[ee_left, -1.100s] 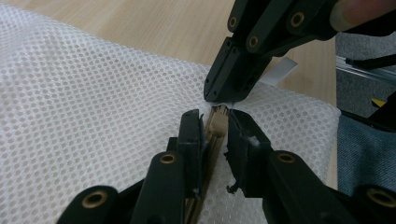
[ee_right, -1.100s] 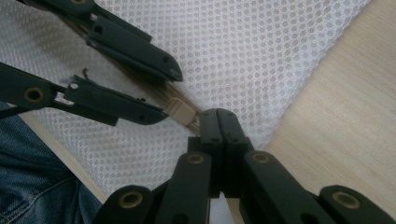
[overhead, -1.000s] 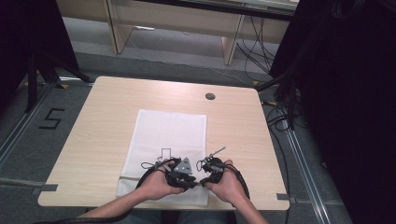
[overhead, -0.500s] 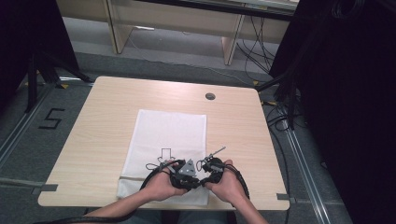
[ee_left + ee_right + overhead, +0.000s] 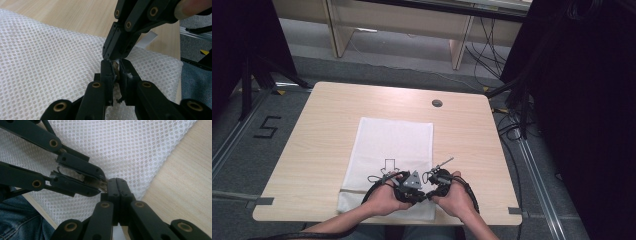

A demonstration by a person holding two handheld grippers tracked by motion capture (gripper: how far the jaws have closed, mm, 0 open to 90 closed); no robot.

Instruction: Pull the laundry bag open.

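Grip of left tool (image 5: 115, 68), jaws just drawn in, clamped at the tips on small tan piece (image 5: 115, 64). Right tool (image 5: 117, 182) fully closed, tip butted against it, likely to steady it. Underneath, white mesh mat (image 5: 50, 50). From high view, both placed at near edge of counter (image 5: 312, 130); piece too small to tell there.
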